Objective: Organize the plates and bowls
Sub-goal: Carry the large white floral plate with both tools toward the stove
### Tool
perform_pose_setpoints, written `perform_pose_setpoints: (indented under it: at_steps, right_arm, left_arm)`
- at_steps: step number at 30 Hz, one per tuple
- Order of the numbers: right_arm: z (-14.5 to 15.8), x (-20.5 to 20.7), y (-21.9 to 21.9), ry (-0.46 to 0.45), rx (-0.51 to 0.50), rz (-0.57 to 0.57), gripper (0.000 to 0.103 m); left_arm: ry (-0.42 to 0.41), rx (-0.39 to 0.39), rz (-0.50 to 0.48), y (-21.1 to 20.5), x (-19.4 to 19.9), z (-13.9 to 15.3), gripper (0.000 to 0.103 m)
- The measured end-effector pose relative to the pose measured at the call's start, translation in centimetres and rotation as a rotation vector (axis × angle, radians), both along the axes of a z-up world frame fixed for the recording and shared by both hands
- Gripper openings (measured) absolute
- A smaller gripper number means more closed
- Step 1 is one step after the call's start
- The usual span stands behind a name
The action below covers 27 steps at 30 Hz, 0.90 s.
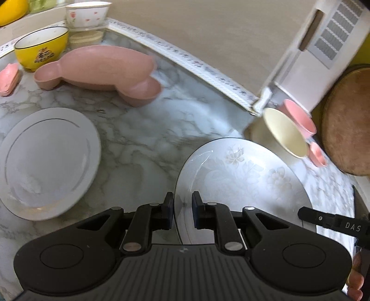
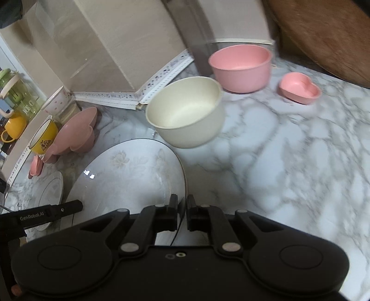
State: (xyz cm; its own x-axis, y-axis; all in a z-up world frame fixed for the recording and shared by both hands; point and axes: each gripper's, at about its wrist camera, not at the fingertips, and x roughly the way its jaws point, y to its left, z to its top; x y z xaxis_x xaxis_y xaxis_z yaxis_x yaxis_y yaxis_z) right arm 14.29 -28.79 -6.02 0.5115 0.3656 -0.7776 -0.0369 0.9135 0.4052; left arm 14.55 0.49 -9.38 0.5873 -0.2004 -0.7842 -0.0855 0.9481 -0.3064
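A white floral plate (image 1: 245, 183) (image 2: 129, 176) is held between both grippers. My left gripper (image 1: 182, 203) straddles its left rim, jaws narrow. My right gripper (image 2: 182, 206) is shut on its right rim. A plain white plate with a thin ring (image 1: 46, 159) (image 2: 52, 192) lies on the marble counter to the left. A cream bowl (image 1: 285, 132) (image 2: 187, 111), a pink bowl (image 1: 300, 118) (image 2: 241, 67) and a small pink heart dish (image 1: 318, 154) (image 2: 299, 86) stand beyond the floral plate.
A pink shaped tray (image 1: 99, 69) (image 2: 76, 132), a yellow bowl (image 1: 41, 46) (image 2: 44, 136), a white floral bowl (image 1: 87, 14) and a small pink dish (image 1: 9, 78) (image 2: 35, 166) sit at the back left. A wooden board (image 1: 349, 125) leans on the right. A white appliance (image 1: 319, 46) stands by the wall.
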Motion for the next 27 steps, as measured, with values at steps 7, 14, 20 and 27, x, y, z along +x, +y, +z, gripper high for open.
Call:
perform_pose_setpoints:
  at_steps: [7,14,20,27]
  right_arm:
    - [1.0,-3.6,-3.9,-0.002,-0.003,-0.085,0.008]
    - [1.2,-7.2,-8.4,-0.008,-0.023,-0.202,0.008]
    - [1.0,-9.7,-11.8,-0.004,-0.045,-0.301,0.008]
    - [0.9,-12.1,-14.9,-0.001,-0.062,-0.363,0.008]
  left_arm:
    - [-0.014,-0.018,-0.123,-3.5,-0.3,0.7,0.015]
    - [-0.015,-0.024,-0.262,-8.7,-0.3,0.6,0.015]
    - [-0.004,-0.023,-0.366,-12.9,-0.3,0.0,0.015]
    - [0.007,-0.020,-0.469,-16.3,-0.9,-0.7,0.015]
